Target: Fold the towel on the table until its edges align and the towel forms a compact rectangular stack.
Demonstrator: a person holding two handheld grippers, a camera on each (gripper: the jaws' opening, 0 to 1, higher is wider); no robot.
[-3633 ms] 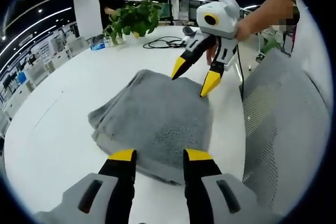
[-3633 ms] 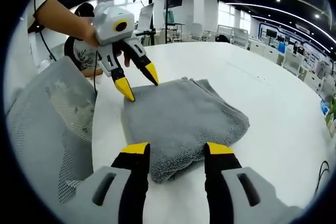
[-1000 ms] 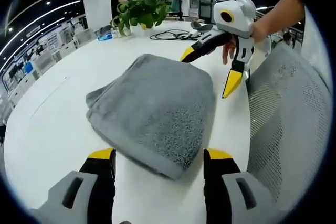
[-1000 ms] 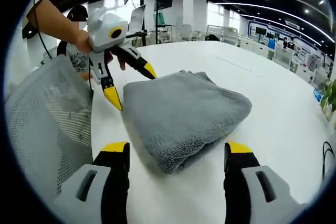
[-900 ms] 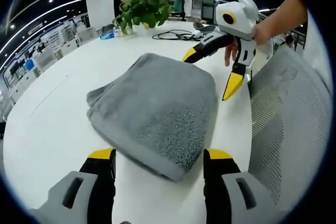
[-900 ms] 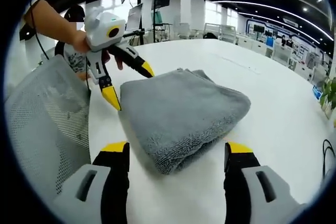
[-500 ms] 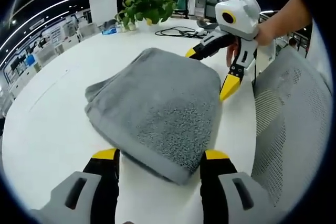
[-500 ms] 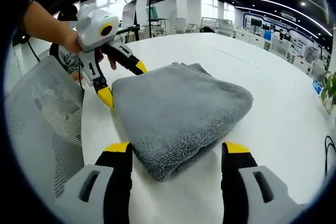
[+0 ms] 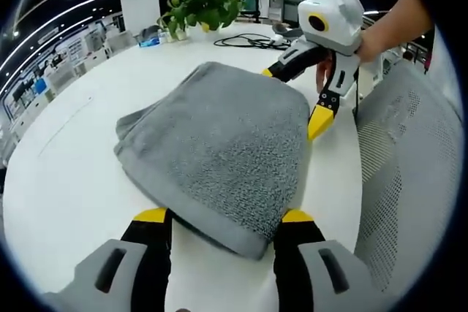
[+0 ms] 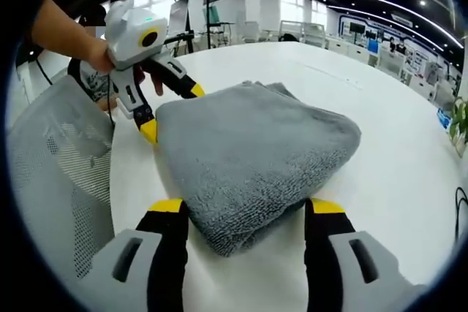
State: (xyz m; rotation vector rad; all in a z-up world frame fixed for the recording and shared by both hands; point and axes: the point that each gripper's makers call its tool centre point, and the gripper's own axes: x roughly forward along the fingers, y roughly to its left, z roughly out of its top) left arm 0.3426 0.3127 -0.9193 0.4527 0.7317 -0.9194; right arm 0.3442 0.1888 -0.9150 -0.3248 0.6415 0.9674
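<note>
**Tongs straddle folded towel**

Left tongs (image 9: 223, 217) and right tongs (image 10: 248, 207), yellow-tipped, both spread wide, bracket opposite corners of the plush grey terry towel (image 9: 219, 144), a thick folded rectangle lying on the smooth white bench (image 9: 66, 173).

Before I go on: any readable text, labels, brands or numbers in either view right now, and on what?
None can be read.
Towel: plain grey, no tag or print.
Left gripper and right gripper: no markings.
Table: blank white.
Background office signs: too small and blurred to read.
</note>
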